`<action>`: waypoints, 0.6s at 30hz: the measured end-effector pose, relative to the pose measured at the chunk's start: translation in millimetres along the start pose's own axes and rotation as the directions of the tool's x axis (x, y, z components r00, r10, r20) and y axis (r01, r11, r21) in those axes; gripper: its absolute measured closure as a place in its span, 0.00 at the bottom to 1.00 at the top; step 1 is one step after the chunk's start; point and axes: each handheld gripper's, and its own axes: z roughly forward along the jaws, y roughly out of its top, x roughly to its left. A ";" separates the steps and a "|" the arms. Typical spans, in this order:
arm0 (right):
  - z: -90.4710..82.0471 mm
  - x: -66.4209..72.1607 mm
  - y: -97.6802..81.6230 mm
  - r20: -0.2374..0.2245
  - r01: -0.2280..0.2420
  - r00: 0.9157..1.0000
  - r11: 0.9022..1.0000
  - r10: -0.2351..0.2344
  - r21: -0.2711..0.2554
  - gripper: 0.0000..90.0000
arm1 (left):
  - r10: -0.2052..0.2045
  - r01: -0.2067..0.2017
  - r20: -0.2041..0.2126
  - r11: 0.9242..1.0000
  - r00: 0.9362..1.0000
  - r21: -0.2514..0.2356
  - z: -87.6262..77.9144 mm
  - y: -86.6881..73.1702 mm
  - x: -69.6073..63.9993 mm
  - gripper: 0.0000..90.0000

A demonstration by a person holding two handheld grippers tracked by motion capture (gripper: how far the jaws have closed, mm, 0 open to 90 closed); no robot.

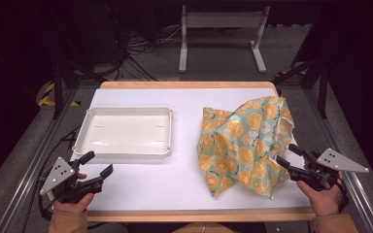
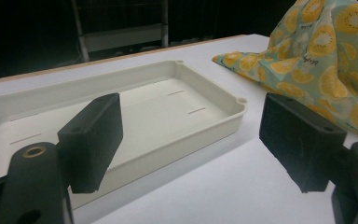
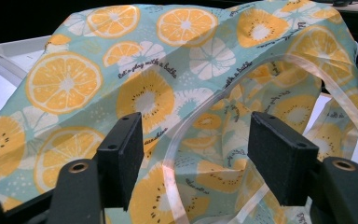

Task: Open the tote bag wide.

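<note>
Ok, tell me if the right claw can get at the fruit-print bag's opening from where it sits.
Probably yes: the right claw stands open beside the fruit-print bag, facing its trimmed opening, with nothing between them.

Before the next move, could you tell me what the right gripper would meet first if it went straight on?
Most likely the fruit-print cloth: the right gripper, jaws open, points at its pale-edged opening.

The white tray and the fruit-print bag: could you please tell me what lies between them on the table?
Nothing: the high view shows only bare white table between the white tray and the fruit-print bag.
</note>
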 end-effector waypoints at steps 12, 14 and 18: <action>0.6 -3.9 -0.4 0.007 -0.002 1.000 1.000 0.002 0.008 0.38 | -0.002 0.002 0.001 1.000 1.000 0.006 1.4 -1.2 0.8 0.25; -0.1 -5.5 0.2 0.012 -0.011 1.000 1.000 0.011 0.015 0.38 | -0.003 0.003 0.000 1.000 1.000 0.006 1.4 -1.3 0.9 0.25; -1.4 -8.4 0.1 0.026 -0.018 1.000 1.000 0.017 0.024 0.39 | -0.003 0.003 0.000 1.000 1.000 0.007 1.1 -1.5 0.6 0.25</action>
